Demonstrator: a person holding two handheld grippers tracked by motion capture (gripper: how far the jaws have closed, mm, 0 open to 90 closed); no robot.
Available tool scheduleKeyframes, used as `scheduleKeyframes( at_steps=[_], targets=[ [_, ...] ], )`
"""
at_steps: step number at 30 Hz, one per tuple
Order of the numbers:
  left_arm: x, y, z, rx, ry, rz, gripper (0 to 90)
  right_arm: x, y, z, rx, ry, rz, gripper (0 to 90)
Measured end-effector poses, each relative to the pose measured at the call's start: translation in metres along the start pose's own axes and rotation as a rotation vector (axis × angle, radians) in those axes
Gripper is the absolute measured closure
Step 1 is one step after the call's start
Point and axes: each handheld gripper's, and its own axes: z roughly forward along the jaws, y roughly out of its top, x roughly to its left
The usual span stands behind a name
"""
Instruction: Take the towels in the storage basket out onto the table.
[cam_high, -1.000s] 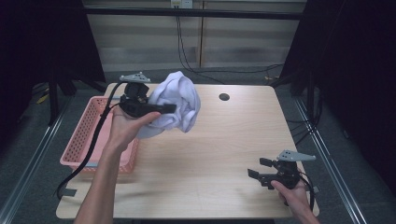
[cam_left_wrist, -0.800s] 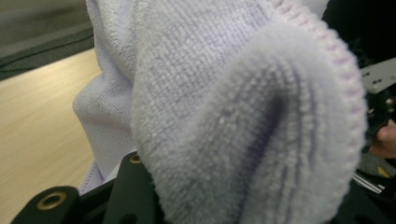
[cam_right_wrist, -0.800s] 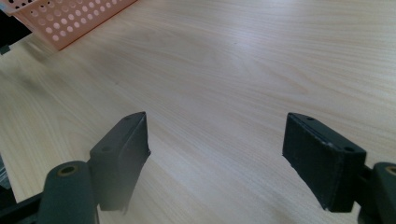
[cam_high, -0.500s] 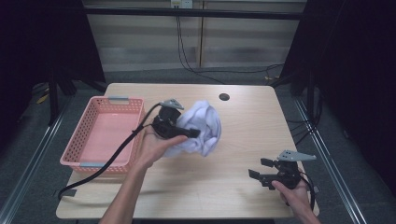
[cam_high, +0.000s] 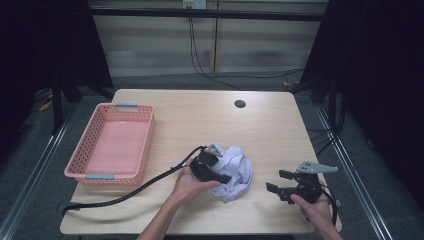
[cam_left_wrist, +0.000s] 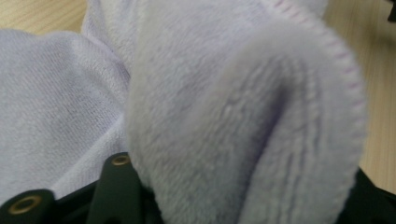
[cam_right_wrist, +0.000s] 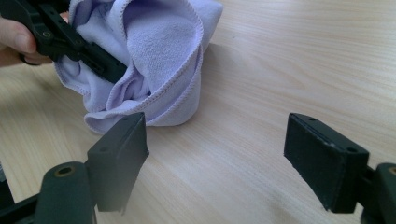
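A pale lilac towel lies bunched on the wooden table right of the centre, toward the front. My left gripper lies low against the towel's left side, held by a hand. Its jaws have just been opening, and a thick fold of towel still sits between them. In the right gripper view the towel rests on the wood with the left gripper reaching into it from the left. My right gripper stands open near the front right, a short way from the towel, nothing between its jaws.
A pink mesh basket stands on the table's left side with nothing in it. The left gripper's black cable trails across the front left of the table. A small round hole sits near the far edge.
The left hand has brought the towel down and to the right, from above the basket's edge to the tabletop. The towel now rests on the wood. The right gripper has stayed put.
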Motion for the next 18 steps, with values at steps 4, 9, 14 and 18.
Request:
scheduleKeyframes(
  at_steps=[4,9,14,18],
  targets=[
    [-0.001,0.003,-0.003,0.014,-0.036,0.005,30.9,0.000,0.000,0.002,0.009,-0.001,0.004,21.0],
    [-0.004,0.010,-0.019,0.024,-0.040,0.028,19.8,0.001,0.000,0.002,0.008,0.004,0.000,20.9],
    [-0.015,0.016,-0.043,-0.014,-0.011,0.063,17.6,0.003,0.004,0.000,-0.006,0.024,-0.004,20.1],
    [-0.012,0.009,-0.062,-0.091,-0.041,0.028,20.5,0.007,0.011,-0.001,-0.024,0.025,-0.033,19.2]
  ],
)
